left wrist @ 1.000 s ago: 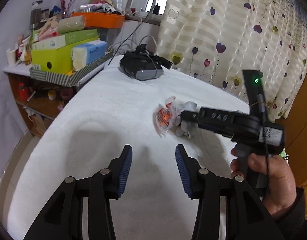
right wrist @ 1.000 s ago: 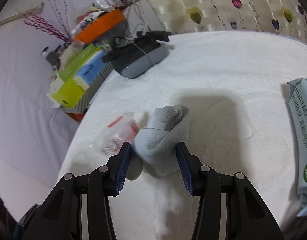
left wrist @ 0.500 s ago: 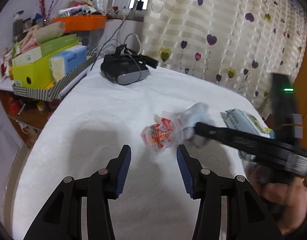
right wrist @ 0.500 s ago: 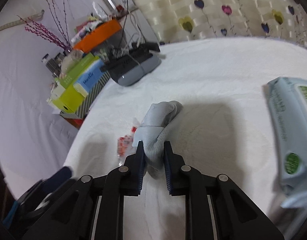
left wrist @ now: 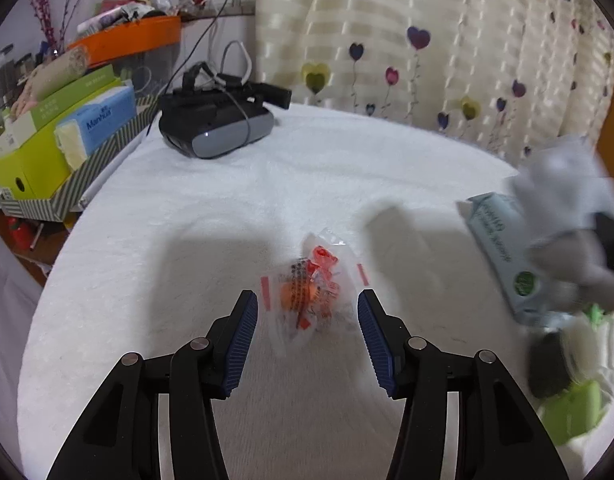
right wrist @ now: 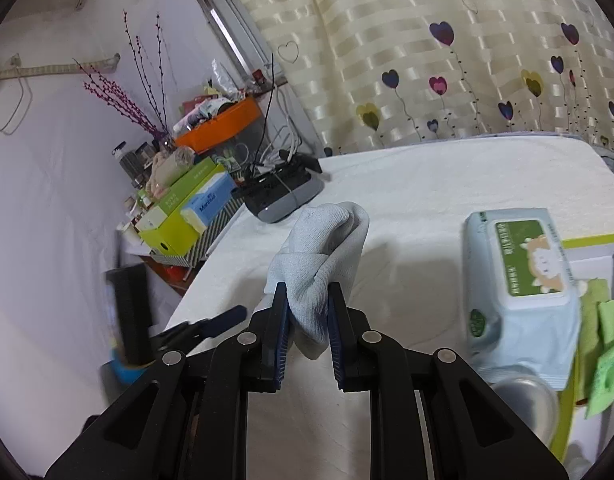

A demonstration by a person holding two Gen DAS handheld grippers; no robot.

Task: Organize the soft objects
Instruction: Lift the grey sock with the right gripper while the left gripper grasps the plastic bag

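Right gripper [right wrist: 307, 300] squeezed tight on pale blue sock [right wrist: 323, 248], up off white bed [right wrist: 427, 184]. Left gripper [left wrist: 307, 304] wide open around little plastic bag [left wrist: 311, 288], not touching.

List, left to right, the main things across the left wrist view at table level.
Blue tissue pack → black headset → clear bag of orange bits between the open left gripper fingers → wet-wipes pack → blurred grey sock.
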